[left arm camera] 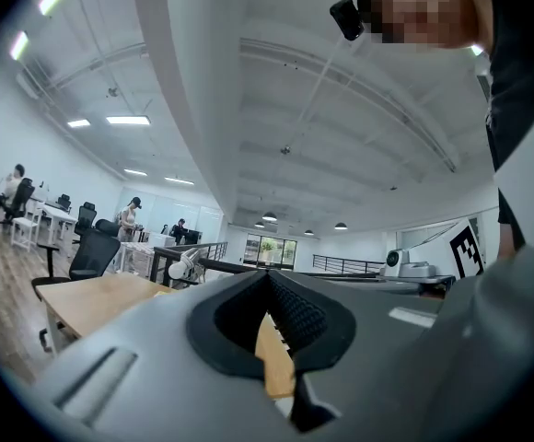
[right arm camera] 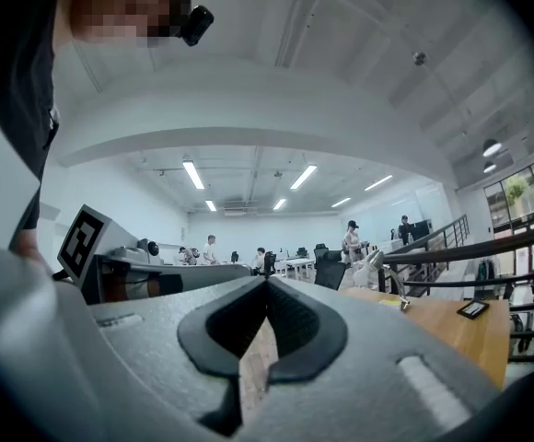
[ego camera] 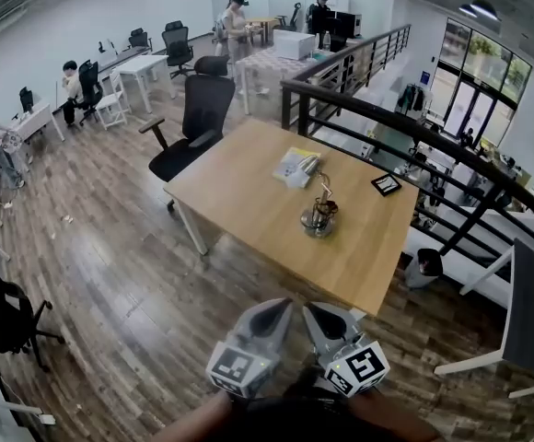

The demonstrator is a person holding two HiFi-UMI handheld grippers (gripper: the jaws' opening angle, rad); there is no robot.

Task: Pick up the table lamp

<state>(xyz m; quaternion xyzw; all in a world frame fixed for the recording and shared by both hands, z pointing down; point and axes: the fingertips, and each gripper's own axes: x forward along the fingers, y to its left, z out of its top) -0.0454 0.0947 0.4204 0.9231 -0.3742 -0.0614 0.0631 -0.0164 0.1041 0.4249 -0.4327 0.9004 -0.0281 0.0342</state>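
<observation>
The table lamp [ego camera: 319,212] stands on the wooden table [ego camera: 249,201], its round metal base near the middle and its white head [ego camera: 301,169] bent low over the top. It also shows small in the left gripper view as the lamp [left arm camera: 185,263] and in the right gripper view as the lamp [right arm camera: 383,264]. Both grippers hover side by side over the floor, short of the table's near edge. My left gripper [ego camera: 283,305] is shut with nothing in it, and so is my right gripper [ego camera: 310,308]. In their own views the left gripper [left arm camera: 269,275] and right gripper [right arm camera: 267,282] show pads touching.
A yellow-and-white pad [ego camera: 294,163] and a small black device [ego camera: 386,184] lie on the table. A black office chair [ego camera: 198,118] stands at its far left corner. A dark railing [ego camera: 414,136] runs behind it, with a bin [ego camera: 425,265] below. People sit at distant desks.
</observation>
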